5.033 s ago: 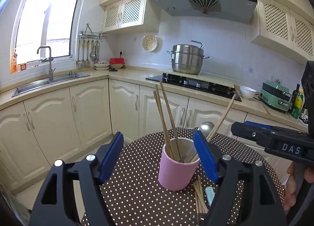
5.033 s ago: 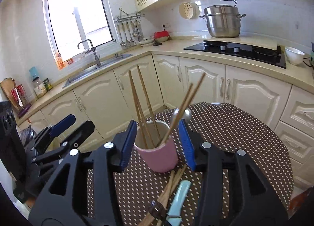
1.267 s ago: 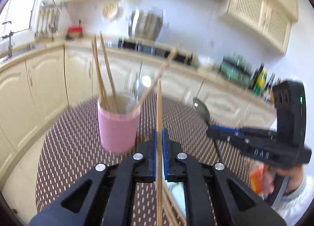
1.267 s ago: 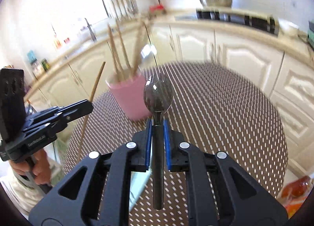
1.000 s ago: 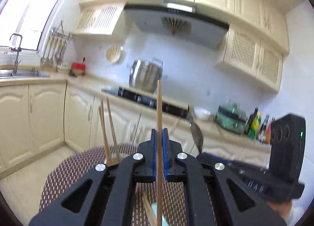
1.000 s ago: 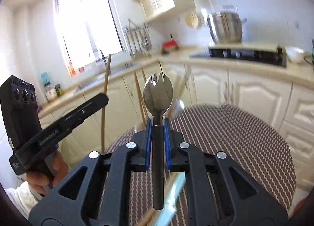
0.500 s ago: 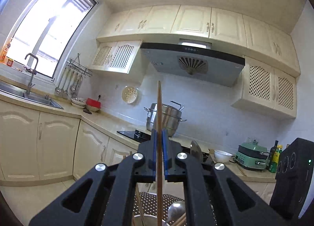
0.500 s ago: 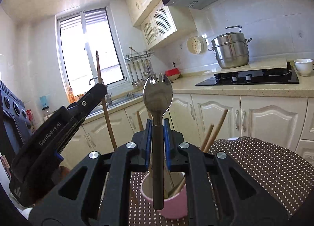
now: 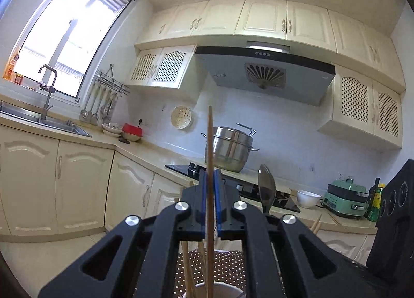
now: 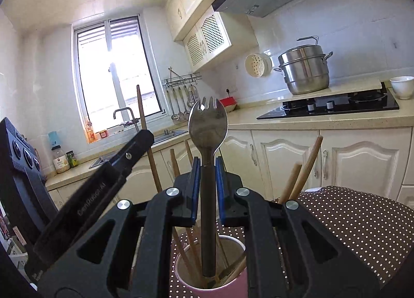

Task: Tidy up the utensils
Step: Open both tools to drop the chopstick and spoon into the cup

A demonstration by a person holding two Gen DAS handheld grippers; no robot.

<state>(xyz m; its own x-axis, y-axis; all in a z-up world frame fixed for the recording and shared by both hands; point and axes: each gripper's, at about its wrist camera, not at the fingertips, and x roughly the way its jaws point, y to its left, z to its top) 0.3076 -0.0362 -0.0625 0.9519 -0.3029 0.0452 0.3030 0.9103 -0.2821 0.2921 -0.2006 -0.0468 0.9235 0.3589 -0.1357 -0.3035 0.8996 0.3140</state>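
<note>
Left gripper (image 9: 210, 194) clamped on upright chopstick (image 9: 209, 142), right gripper (image 10: 206, 189) on spork (image 10: 207, 127), both poised over pink cup (image 10: 233, 290); risks snagging crowded chopsticks, tipping it.

Pink cup (image 10: 233, 289) cut off below

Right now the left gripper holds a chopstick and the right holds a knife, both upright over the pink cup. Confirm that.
One thing is wrong: the right gripper is shut on a spork, not a knife; the right wrist view shows its tines and bowl. The rest stands: the left gripper holds a chopstick, and both stand upright over the pink cup.
</note>
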